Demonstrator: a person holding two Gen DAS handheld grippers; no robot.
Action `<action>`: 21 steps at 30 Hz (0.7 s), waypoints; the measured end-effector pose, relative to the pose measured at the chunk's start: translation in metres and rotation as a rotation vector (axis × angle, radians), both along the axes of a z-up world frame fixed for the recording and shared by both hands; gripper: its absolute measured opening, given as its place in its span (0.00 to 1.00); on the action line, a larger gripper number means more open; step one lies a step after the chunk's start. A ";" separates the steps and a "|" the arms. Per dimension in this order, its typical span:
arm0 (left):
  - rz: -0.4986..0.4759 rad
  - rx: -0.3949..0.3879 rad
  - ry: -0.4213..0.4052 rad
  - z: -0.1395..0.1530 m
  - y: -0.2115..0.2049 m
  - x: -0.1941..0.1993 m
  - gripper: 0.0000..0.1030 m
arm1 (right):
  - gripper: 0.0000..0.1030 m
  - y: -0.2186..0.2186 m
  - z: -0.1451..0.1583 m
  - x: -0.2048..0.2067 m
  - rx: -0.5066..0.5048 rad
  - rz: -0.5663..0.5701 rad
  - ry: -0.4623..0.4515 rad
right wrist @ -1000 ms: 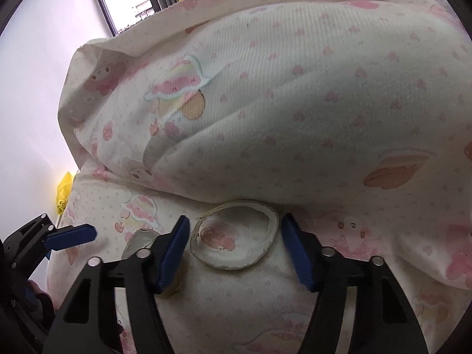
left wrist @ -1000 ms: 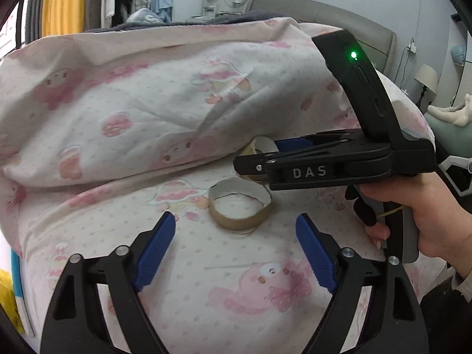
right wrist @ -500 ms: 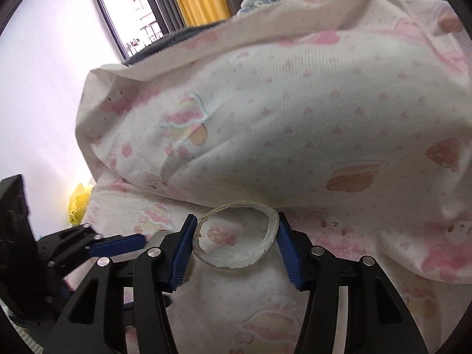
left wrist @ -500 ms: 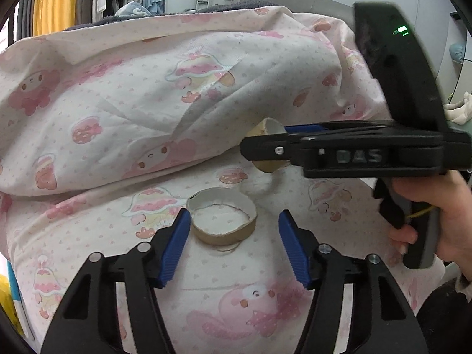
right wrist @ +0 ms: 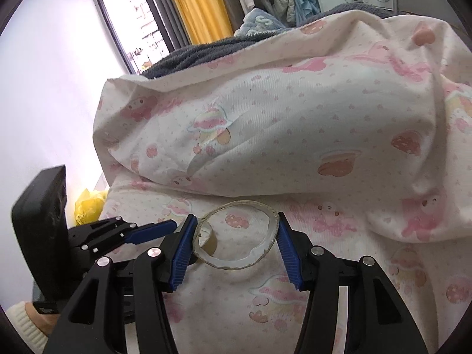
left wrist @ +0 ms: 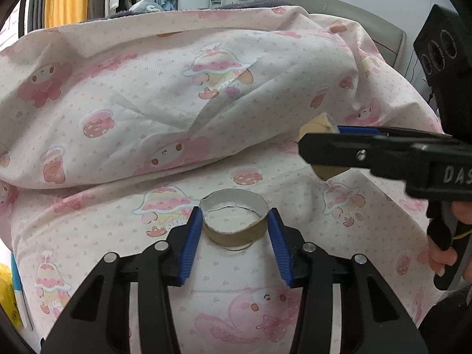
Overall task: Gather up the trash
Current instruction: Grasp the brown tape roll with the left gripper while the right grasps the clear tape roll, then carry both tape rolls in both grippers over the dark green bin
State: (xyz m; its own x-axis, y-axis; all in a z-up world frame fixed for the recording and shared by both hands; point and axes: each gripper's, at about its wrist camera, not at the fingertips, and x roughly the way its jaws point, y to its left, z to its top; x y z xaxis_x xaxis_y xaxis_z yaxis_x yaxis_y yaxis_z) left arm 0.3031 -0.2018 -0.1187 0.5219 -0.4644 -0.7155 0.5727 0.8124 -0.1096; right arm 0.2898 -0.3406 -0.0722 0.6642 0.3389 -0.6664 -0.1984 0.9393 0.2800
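Observation:
Two short cardboard tape-core rings lie or hang over a pink cartoon-print bed cover. My left gripper [left wrist: 234, 230] is closed on the brown ring [left wrist: 234, 231], its blue pads [left wrist: 191, 244] pressing both sides, with the ring still resting on the bed. My right gripper [right wrist: 234, 244] is shut on the second, paler ring [right wrist: 236, 261] and holds it lifted above the bed; in the left wrist view that ring [left wrist: 318, 124] shows between the right gripper's jaws at the right. The left gripper [right wrist: 147, 231] shows at the left of the right wrist view.
A bulky folded quilt [left wrist: 177, 94] rises just behind both rings. A yellow bag [right wrist: 88, 206] sits beside the bed at the left. Clothes and a yellow curtain [right wrist: 200, 6] hang at the back, and a grey headboard [left wrist: 339, 8] stands at the far right.
My left gripper moved forward and closed its jaws on the brown ring. My right gripper closed on the paler ring and lifted it up and to the right.

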 end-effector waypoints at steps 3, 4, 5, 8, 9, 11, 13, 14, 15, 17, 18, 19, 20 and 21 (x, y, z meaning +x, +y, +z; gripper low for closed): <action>0.004 -0.008 -0.009 0.001 0.005 -0.004 0.44 | 0.53 0.000 0.004 -0.001 0.011 -0.010 -0.006; 0.006 -0.015 -0.008 0.002 0.007 -0.006 0.42 | 0.53 0.000 0.005 -0.002 0.011 -0.011 -0.008; 0.005 -0.022 -0.008 0.003 0.011 -0.009 0.29 | 0.53 -0.002 0.007 -0.004 0.011 -0.013 -0.010; 0.009 -0.037 -0.007 0.008 0.019 -0.013 0.26 | 0.53 0.000 0.011 -0.006 0.013 -0.018 -0.014; 0.010 -0.040 -0.004 0.009 0.021 -0.015 0.26 | 0.53 0.002 0.013 -0.007 0.013 -0.020 -0.016; 0.018 -0.037 -0.004 0.009 0.024 -0.017 0.26 | 0.53 0.003 0.015 -0.011 0.017 -0.026 -0.018; 0.040 -0.035 -0.018 0.012 0.029 -0.017 0.36 | 0.53 0.005 0.017 -0.015 0.022 -0.031 -0.020; 0.053 -0.033 -0.023 0.013 0.032 -0.020 0.53 | 0.53 0.007 0.018 -0.017 0.021 -0.031 -0.022; 0.059 -0.043 -0.026 0.014 0.035 -0.022 0.58 | 0.53 0.008 0.018 -0.019 0.021 -0.031 -0.022; 0.054 -0.060 -0.015 0.013 0.035 -0.020 0.61 | 0.53 0.009 0.019 -0.020 0.022 -0.033 -0.022; 0.050 -0.066 -0.010 0.013 0.034 -0.018 0.62 | 0.53 0.010 0.020 -0.021 0.023 -0.035 -0.023; 0.042 -0.071 -0.005 0.012 0.033 -0.017 0.62 | 0.53 0.010 0.020 -0.021 0.024 -0.038 -0.023; 0.036 -0.070 -0.002 0.012 0.030 -0.017 0.62 | 0.53 0.009 0.020 -0.021 0.026 -0.041 -0.022; 0.032 -0.063 0.001 0.010 0.027 -0.015 0.62 | 0.53 0.009 0.020 -0.020 0.026 -0.044 -0.021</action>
